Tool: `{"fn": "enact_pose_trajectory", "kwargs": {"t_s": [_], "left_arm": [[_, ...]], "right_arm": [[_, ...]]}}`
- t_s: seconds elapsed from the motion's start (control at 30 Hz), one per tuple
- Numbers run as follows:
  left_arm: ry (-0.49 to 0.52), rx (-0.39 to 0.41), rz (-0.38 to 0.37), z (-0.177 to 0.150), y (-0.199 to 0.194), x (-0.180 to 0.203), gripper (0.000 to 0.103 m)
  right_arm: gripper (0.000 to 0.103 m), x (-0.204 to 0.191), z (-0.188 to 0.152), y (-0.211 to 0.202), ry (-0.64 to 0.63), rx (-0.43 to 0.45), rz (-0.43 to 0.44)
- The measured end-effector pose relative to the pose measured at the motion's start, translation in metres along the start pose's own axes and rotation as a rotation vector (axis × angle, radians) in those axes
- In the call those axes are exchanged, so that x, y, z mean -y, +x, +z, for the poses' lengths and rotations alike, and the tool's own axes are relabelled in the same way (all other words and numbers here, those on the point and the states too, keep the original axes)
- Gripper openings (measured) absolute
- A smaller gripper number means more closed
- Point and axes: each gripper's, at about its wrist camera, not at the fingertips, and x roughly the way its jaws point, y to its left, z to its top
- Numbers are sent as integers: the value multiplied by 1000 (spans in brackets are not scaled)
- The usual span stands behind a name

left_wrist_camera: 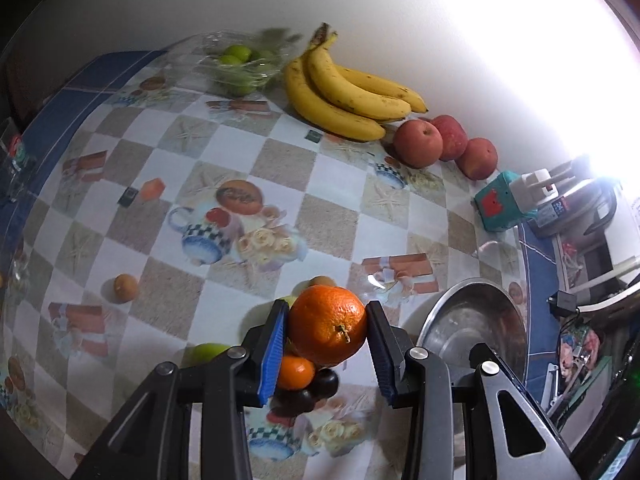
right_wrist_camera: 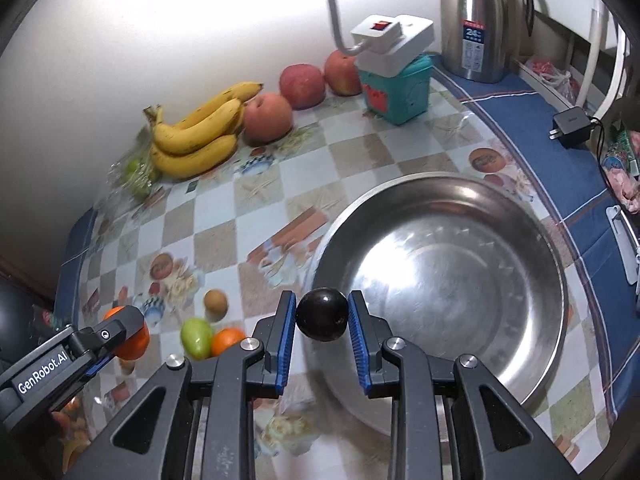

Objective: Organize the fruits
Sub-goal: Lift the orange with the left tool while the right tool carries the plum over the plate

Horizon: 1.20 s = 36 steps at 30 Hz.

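2 fruits are up off the table (right_wrist_camera: 224,216) at once: my right gripper (right_wrist_camera: 322,316) pinches a dark plum (right_wrist_camera: 322,314), my left gripper (left_wrist_camera: 327,326) pinches an orange (left_wrist_camera: 327,325). What matters is the steel bowl (right_wrist_camera: 532,240): it lies just ahead and right of the plum, so I judge the right hand nearer. From the left gripper the bowl sits off to the right.

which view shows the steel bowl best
The right wrist view: the steel bowl shows nearly whole, with an empty inside. The left wrist view catches only part of it, cut off behind the left gripper's finger.
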Motion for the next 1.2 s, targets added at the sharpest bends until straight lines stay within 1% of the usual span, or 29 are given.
{"fn": "enact_pose_trajectory", "kwargs": {"t_s": [0.1,0.27,0.4,0.5,0.73,0.87,1.0,1.13,1.2], "left_arm": [[31,-3,-11,0,7,16,41],[67,-3,-26,-3,15,35,41],[87,-19,-62,-9,21,47,41],[125,-18,-62,-17,25,60,41],[192,-33,-81,-33,35,82,41],[261,-42,-93,-47,42,102,41],[310,-57,-94,-58,53,118,42],[334,-64,-88,-63,61,125,42],[344,-66,-83,-64,65,126,42]], "right_arm": [[28,7,4,0,8,11,-25],[28,23,7,-2,27,18,-32],[28,44,10,-3,86,17,-43],[28,57,11,-6,108,26,-64],[28,91,14,-15,170,52,-134],[28,114,15,-18,223,64,-195],[28,128,16,-13,239,61,-237],[28,139,14,-10,258,57,-293],[28,142,14,-8,265,52,-298]]}}
